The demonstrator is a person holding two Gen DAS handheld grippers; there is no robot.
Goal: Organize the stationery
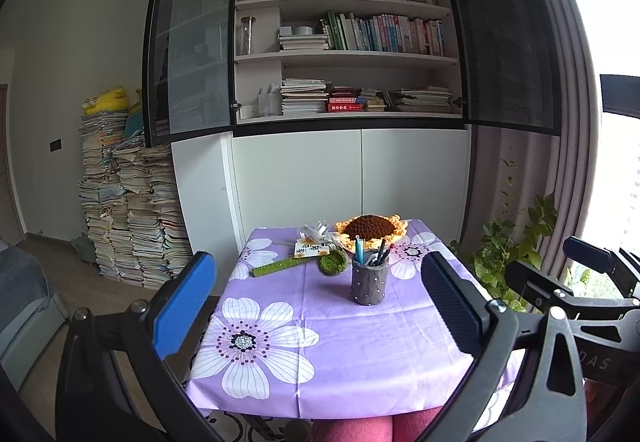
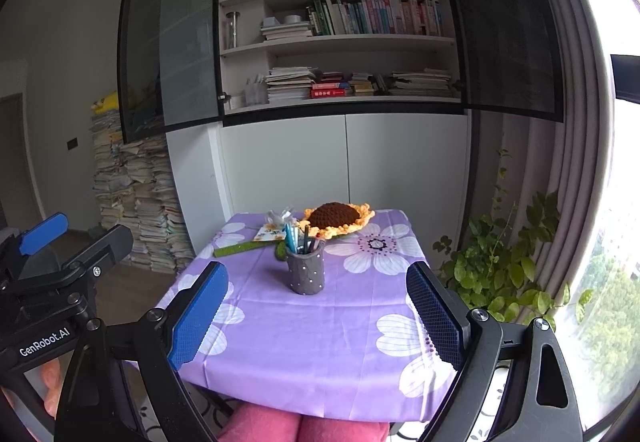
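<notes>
On the purple flowered tablecloth (image 1: 340,342), from left to right: a green ruler (image 1: 280,266), then the grey pen cup (image 1: 369,281) at frame centre — pens upright inside. Left gripper (image 1: 316,306) and right gripper (image 2: 316,318) both gape wide, holding nothing, well short of the cup.

White bookshelf (image 1: 348,6) packed with books, white cabinets (image 1: 352,174) below; tall paper stacks (image 1: 132,210) left on wood floor; bright window (image 2: 616,202), mauve curtain (image 2: 568,162), leafy plant (image 2: 504,266) right.

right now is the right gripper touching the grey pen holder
Apart. In the right wrist view the right gripper hangs open, with bare tablecloth between it and the pen holder.
</notes>
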